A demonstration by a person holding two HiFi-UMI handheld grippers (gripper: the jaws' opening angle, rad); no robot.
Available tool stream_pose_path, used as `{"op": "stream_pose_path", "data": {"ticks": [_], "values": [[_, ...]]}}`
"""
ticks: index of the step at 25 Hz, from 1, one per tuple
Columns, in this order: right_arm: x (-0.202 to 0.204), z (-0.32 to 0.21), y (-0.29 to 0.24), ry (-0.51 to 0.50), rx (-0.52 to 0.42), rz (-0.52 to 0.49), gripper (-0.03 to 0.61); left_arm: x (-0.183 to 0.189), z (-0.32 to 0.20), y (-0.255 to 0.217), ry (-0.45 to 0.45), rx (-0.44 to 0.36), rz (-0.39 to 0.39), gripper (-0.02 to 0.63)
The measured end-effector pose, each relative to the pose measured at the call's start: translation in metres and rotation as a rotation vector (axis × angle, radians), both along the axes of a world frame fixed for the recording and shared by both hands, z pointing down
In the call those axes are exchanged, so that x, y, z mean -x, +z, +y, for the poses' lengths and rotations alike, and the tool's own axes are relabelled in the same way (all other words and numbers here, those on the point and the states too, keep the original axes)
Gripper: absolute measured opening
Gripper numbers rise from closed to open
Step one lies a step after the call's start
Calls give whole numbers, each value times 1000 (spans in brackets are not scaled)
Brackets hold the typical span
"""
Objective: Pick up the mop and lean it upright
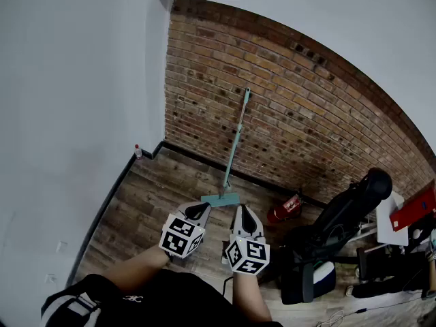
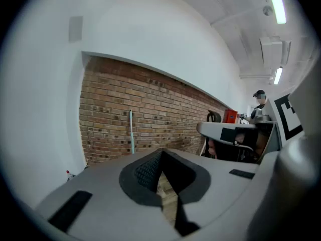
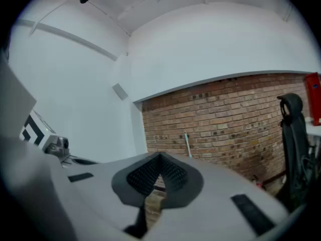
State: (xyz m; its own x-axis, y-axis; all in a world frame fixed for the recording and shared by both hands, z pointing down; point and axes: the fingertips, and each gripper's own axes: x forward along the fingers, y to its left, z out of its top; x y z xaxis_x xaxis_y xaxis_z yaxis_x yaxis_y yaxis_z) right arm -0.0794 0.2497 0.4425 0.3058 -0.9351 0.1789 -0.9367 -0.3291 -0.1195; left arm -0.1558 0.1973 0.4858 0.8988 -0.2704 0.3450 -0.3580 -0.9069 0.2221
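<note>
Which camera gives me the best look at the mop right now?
Head view: the whole mop shows, handle against the brick wall, head on the floor. The left and right gripper views show only its upper handle, far off.

Left gripper [image 1: 201, 210], right gripper [image 1: 240, 211] grey; black shirt [image 1: 174, 300].

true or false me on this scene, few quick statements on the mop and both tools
1. The mop leans upright against the brick wall. True.
2. The left tool grips the mop handle. False: its jaws are together on nothing, apart from the mop.
3. The right tool is shut and empty. True.
4. The black chair stands left of the mop. False: it stands to the mop's right.
</note>
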Motion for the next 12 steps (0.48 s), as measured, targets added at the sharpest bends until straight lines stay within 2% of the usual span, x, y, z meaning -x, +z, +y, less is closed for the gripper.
{"op": "stream_pose_path", "data": {"ticks": [12], "values": [[20,-29,-9,-4,-22,2,14,13,-27,-5,28,7,29,-8]]}}
